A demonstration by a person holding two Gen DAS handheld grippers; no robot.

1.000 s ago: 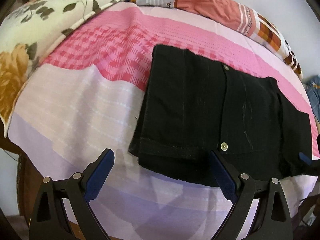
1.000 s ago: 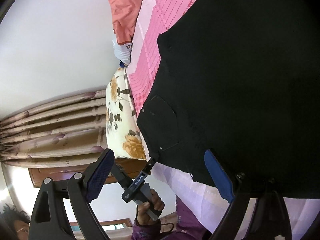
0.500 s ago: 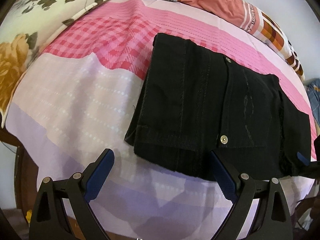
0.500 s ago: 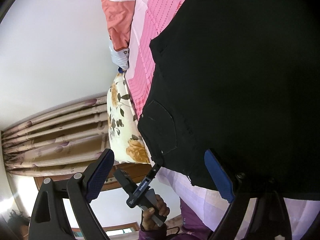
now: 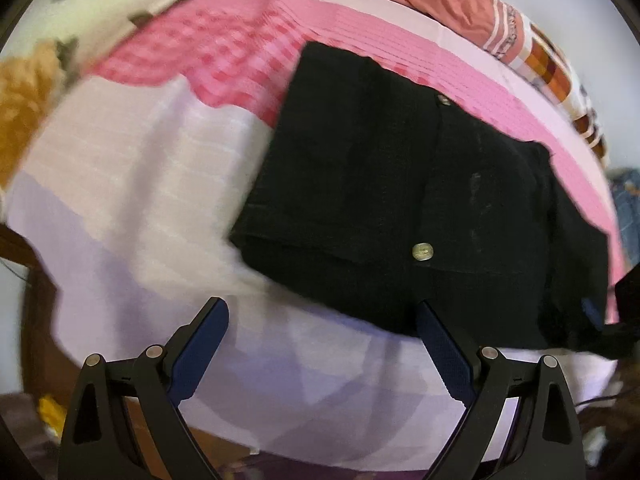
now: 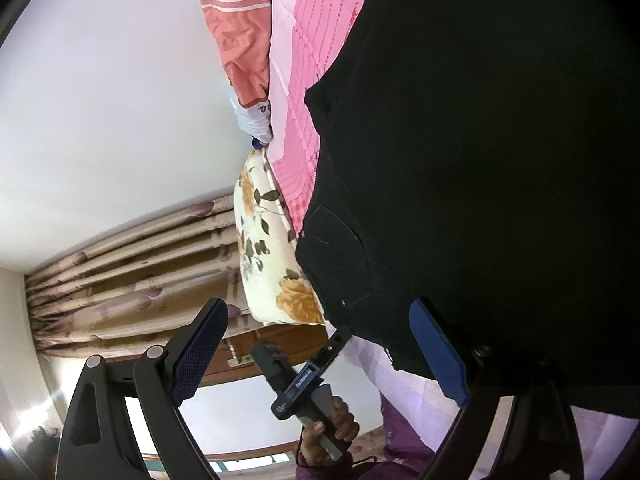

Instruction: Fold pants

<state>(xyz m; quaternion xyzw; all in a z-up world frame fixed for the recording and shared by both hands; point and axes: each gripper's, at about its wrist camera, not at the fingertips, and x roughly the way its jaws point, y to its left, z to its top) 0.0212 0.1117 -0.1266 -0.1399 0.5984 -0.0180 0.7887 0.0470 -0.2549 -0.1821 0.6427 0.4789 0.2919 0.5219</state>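
- We see the black pants (image 5: 420, 208) lying on the bed (image 5: 132, 200), already doubled into a compact rectangle, layered edges at the near corner.
- Our left claw (image 5: 322, 344) hangs above that near edge, jaws apart and empty.
- Our right claw (image 6: 318, 346) is also spread wide, gripping nothing.
- We judge the folding nearly finished; perhaps one more fold or some smoothing remains.

Below me a bed (image 5: 132, 200) in a pink-checked and pale lilac sheet carries folded black denim pants (image 5: 420, 208), a floral cream pillow (image 5: 60, 20) and an orange striped cushion (image 5: 460, 12) along its far edge.
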